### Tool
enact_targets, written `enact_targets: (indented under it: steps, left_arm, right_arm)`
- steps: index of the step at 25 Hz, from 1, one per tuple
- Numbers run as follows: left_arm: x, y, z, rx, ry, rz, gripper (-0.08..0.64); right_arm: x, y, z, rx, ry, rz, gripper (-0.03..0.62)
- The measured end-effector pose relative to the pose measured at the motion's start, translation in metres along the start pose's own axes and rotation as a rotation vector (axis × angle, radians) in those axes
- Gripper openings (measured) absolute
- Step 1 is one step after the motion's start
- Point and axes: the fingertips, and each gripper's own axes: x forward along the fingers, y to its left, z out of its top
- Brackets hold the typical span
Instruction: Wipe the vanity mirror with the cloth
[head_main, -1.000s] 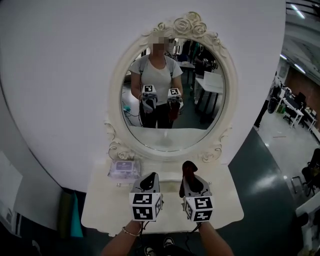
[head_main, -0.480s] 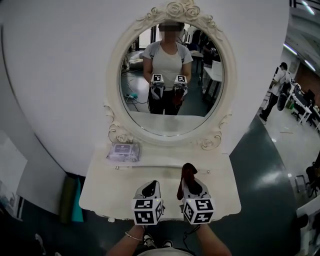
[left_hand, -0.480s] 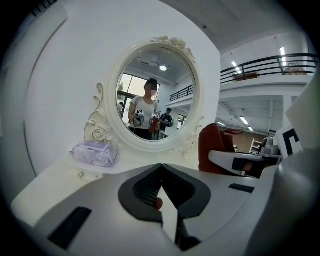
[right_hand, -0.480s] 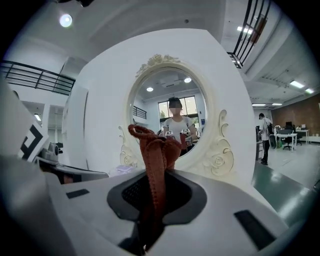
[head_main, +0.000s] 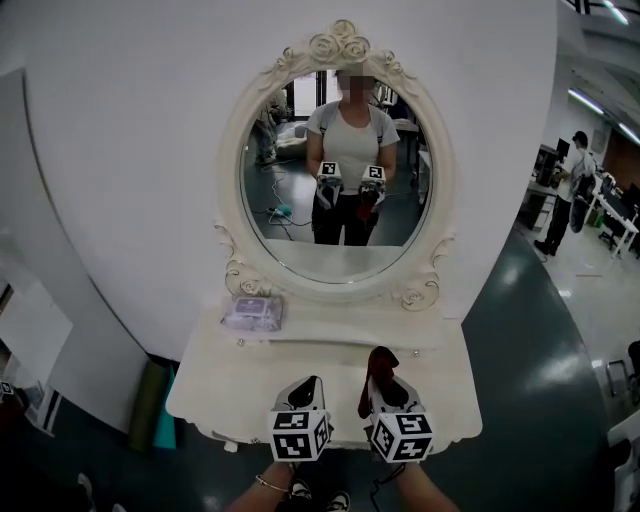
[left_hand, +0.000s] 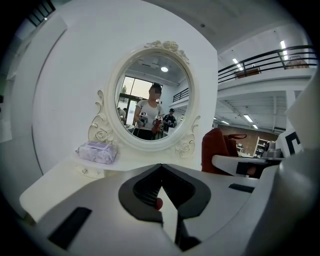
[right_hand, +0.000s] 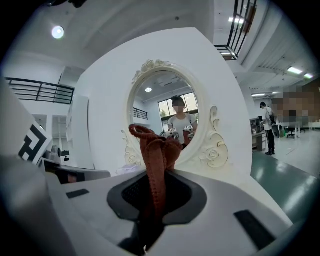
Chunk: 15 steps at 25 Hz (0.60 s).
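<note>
No readable text; print on purple packet (head_main: 252, 312), if any, too small.

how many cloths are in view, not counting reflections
1: the dark red cloth, pinched in the right tongs over the front of the vanity table. The mirror repeats it as a reflection. The left tongs are shut on nothing.

- Left gripper (head_main: 308, 384) and right gripper (head_main: 386, 382): pale grey shells with black ribbed pads (left_hand: 142, 187).
- Each carries a white cube (head_main: 299, 434) with black square markers.
- Thin bracelet (head_main: 264, 487) on the left wrist.
- In reflection: grey short-sleeved T-shirt (head_main: 352, 140) and dark trousers (head_main: 345, 228).
</note>
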Motion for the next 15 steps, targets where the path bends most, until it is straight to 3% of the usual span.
enact_targets:
  steps: [15]
  left_arm:
    - [-0.001,0.019,0.002,0.018,-0.001,-0.013,0.003]
  right_arm:
    - [0.011,0.023,0.003,0.001,-0.005,-0.003,0.063]
